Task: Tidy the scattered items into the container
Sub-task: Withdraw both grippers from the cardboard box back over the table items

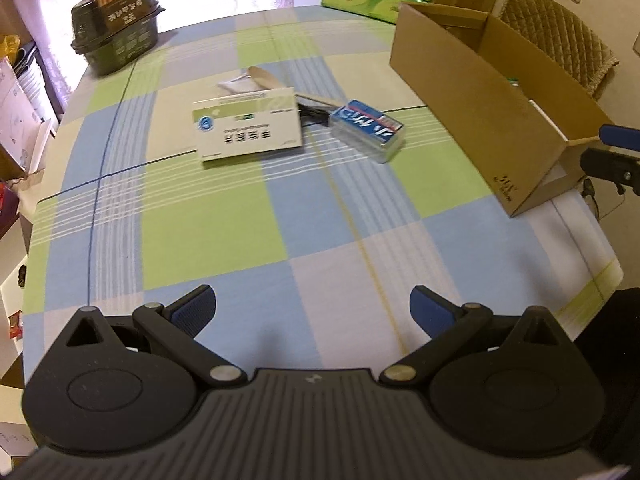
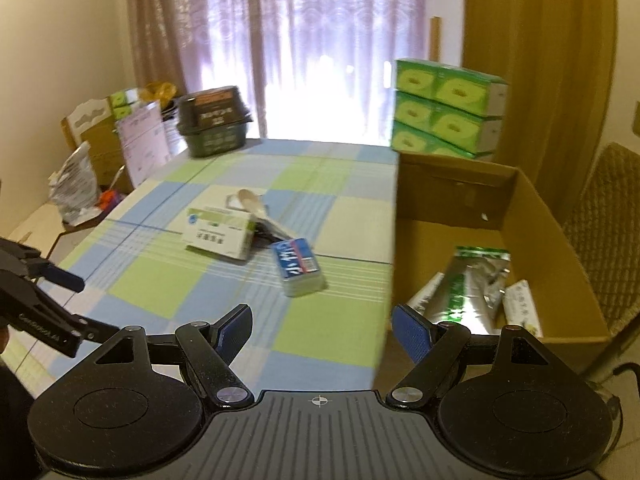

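Both grippers, left gripper (image 1: 313, 312) and right gripper (image 2: 322, 334), hover spread above table (image 1: 224, 240)

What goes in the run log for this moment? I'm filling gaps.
left gripper open, empty | right gripper open, empty | white box, blue pack on table | cardboard box holds packets

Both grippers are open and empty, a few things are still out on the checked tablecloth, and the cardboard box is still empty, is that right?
Not quite: the cardboard box already holds a silver and green packet and other packs, as the right wrist view shows. The rest stands: left gripper and right gripper are open and empty, and items remain on the checked tablecloth.
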Motion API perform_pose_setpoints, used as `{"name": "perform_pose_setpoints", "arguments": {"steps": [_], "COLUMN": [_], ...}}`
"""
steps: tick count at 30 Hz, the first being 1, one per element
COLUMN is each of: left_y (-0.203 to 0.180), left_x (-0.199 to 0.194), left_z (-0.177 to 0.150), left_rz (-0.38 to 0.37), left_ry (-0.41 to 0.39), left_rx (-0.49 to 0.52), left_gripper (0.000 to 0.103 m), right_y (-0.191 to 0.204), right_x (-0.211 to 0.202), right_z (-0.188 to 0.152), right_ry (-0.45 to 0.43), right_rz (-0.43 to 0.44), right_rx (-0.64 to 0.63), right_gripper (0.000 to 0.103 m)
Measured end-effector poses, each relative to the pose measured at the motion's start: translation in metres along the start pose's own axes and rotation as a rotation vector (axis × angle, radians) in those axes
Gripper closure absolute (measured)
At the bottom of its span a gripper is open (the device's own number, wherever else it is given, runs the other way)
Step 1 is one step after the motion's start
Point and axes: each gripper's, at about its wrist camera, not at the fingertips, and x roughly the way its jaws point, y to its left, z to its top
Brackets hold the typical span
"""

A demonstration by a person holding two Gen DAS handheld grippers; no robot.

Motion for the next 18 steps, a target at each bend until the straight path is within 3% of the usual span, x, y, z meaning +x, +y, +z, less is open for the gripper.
{"name": "perform_pose_setpoints", "arguments": {"steps": [7,18], "left_y": [0.015,0.026], "left_x": [0.005,0.021], "left_z": [-0.005,-0.002], "left_rz": [-0.002,0.008], "left_ry": [0.006,0.007], "left_rx": [-0.012,0.082], "left_gripper": [0.002,0.002], "right_y": [0.024,0.043], "right_x": [0.018,0.059], "right_z": [0.002,0.001], "right_ry": [0.020,0.082], "right_rz": [0.041,0.074], "right_rx": [-0.049,-0.114], "right_gripper": [0.020,0.020]}}
